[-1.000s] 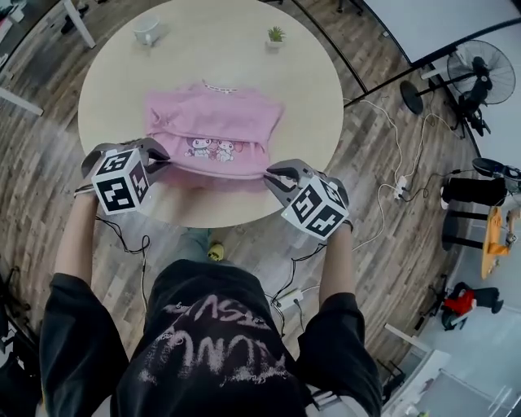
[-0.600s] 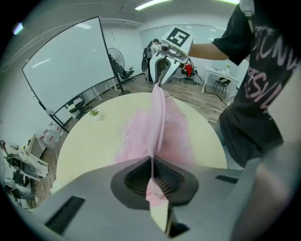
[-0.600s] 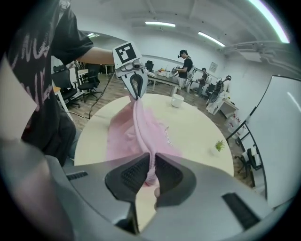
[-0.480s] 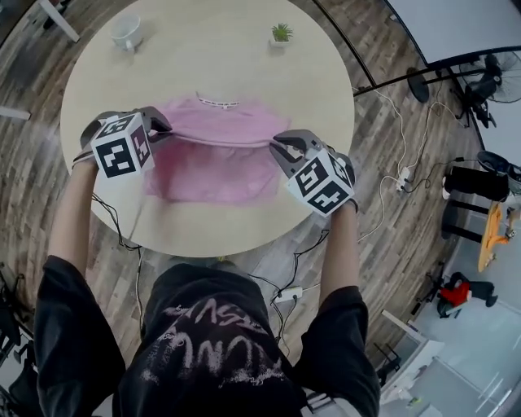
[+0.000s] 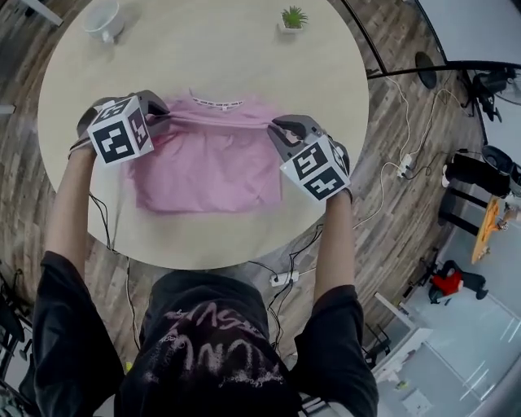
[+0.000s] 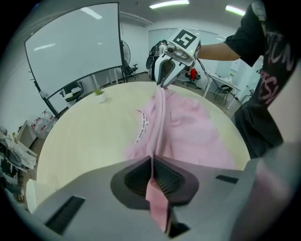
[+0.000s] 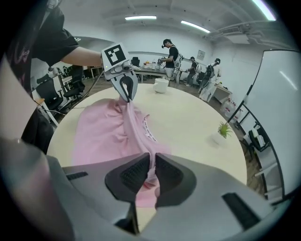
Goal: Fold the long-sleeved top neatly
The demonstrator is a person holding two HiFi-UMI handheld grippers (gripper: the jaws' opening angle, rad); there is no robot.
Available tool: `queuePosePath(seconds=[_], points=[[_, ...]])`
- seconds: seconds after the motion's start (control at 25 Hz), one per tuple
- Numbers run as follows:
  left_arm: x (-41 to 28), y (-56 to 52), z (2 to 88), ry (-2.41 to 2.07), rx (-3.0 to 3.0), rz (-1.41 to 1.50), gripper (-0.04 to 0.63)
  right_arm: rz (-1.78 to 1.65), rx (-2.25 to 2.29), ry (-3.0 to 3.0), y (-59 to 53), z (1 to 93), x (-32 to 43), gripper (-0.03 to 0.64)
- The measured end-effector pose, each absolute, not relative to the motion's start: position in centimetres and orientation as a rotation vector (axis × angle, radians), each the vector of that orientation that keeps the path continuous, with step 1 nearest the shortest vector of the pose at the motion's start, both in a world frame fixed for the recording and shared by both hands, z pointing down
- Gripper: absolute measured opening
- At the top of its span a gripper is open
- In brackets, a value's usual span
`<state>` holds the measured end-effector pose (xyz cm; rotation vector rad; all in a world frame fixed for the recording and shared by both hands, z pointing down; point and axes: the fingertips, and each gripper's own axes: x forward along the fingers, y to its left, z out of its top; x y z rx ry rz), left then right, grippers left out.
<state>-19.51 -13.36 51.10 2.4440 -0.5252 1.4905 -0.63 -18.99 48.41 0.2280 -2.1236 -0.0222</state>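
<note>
The pink long-sleeved top (image 5: 207,167) lies on the round table (image 5: 228,57), folded over so its plain back faces up and the neckline with its white label (image 5: 216,102) points away from me. My left gripper (image 5: 159,119) is shut on the folded edge at the top's far left corner. My right gripper (image 5: 278,128) is shut on the same edge at the far right corner. The edge runs taut between them, just above the neckline. In the left gripper view pink cloth (image 6: 156,141) runs out of the jaws toward the right gripper (image 6: 162,84). The right gripper view shows the cloth (image 7: 136,132) leading to the left gripper (image 7: 127,96).
A white cup (image 5: 103,18) stands at the table's far left and a small potted plant (image 5: 292,18) at the far right. Cables (image 5: 391,171) trail on the wood floor to the right. People (image 7: 169,59) stand at desks beyond the table.
Both grippers carried the top's near hem away from me and down, over the garment to the neckline. The cartoon print is now covered by the plain folded half.
</note>
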Motion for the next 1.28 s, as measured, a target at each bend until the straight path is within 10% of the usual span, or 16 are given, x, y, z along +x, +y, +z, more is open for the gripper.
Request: queuePosePath(seconds=[0.68, 1.28], points=[[-23.6, -18.3, 51.1, -0.944, 2.437, 1.426, 0.034, 0.002, 0.514, -2.24, -24.1, 48.7, -0.7, 0.149], [-18.6, -13.3, 42.6, -1.181, 2.502, 1.315, 0.011, 0.148, 0.778, -2.424, -17.4, 43.9, 7.4, 0.005]])
